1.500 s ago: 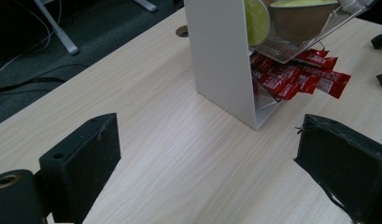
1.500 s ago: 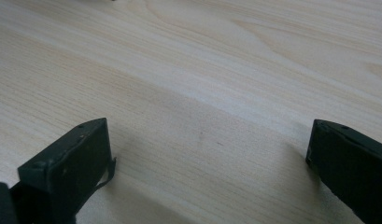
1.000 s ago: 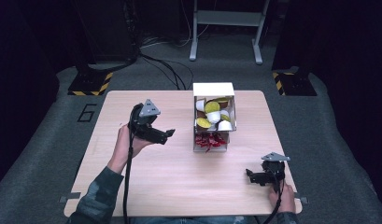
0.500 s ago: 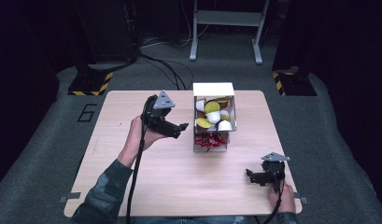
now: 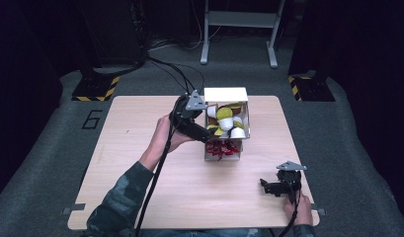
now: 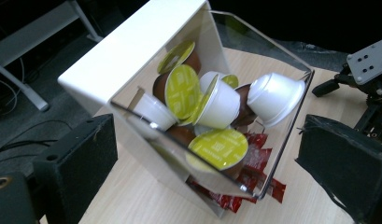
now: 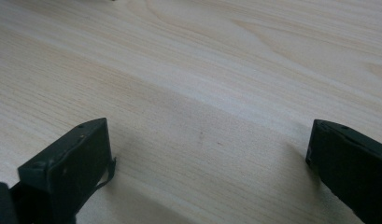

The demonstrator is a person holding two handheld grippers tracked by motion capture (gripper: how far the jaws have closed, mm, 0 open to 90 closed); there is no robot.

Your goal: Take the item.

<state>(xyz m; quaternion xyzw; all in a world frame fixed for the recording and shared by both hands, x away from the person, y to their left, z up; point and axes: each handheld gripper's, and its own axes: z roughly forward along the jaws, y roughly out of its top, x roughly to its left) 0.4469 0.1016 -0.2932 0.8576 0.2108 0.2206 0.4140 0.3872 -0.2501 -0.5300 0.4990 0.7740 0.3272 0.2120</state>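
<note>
In the high view, the left hand reaches from lower left to mid-frame, holding the left gripper at the clear box on the bench; the right gripper rests at lower right. The left gripper view shows its fingers spread wide either side of the box, which holds yellow-lidded capsules above red packets. In the right gripper view, the fingers are parted over bare bench.

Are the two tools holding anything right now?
No. The left tool is open, its jaws apart in front of the box of coffee pods. The right tool is open above the bare table.
</note>
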